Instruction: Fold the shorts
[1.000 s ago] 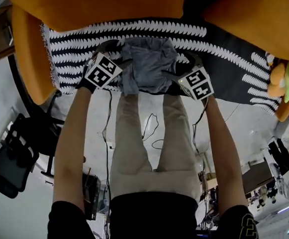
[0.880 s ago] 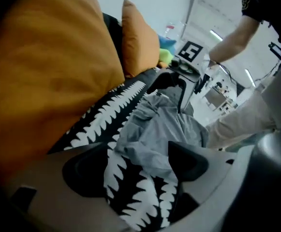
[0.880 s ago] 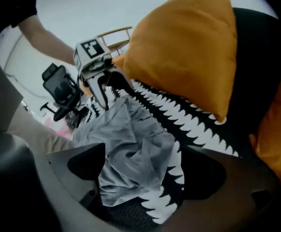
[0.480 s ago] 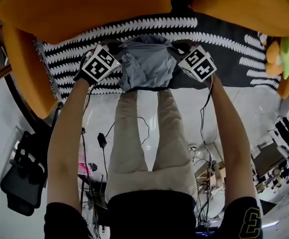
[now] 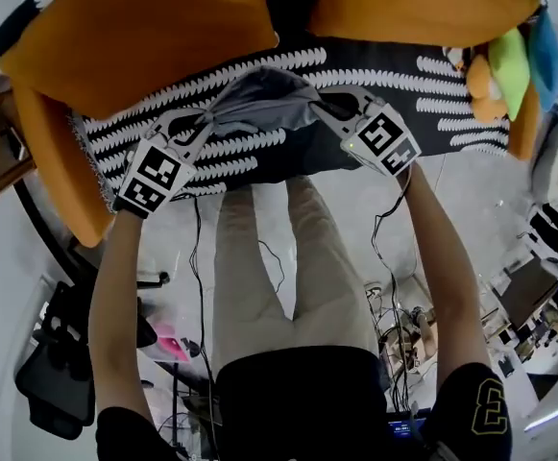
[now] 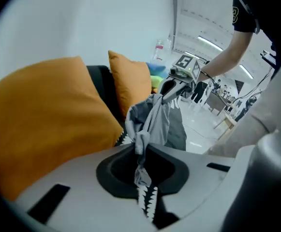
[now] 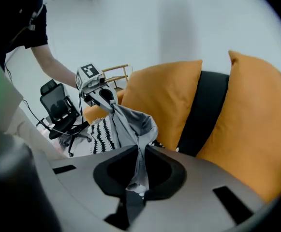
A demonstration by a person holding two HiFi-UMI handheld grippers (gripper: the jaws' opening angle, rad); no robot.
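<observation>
The shorts (image 5: 259, 94) hang in the air above the throw (image 5: 432, 75), strung between the two grippers and clear of it. The left gripper (image 6: 141, 151) has just been closing its fingers, which pinch a bunched edge of grey cloth. The right gripper (image 7: 139, 153) has been closing too and clamps the opposite side. The cloth sags in the middle and gathers at each pinch, so it looks light, thin and limp (nothing stiff to keep a crease by itself). A firm pinch should hold it, though it will twist and droop freely. The best holds are probably the two outer corners of one edge, kept taut, so the shorts spread flat when lowered onto the throw. Which edge is held I cannot tell.
</observation>
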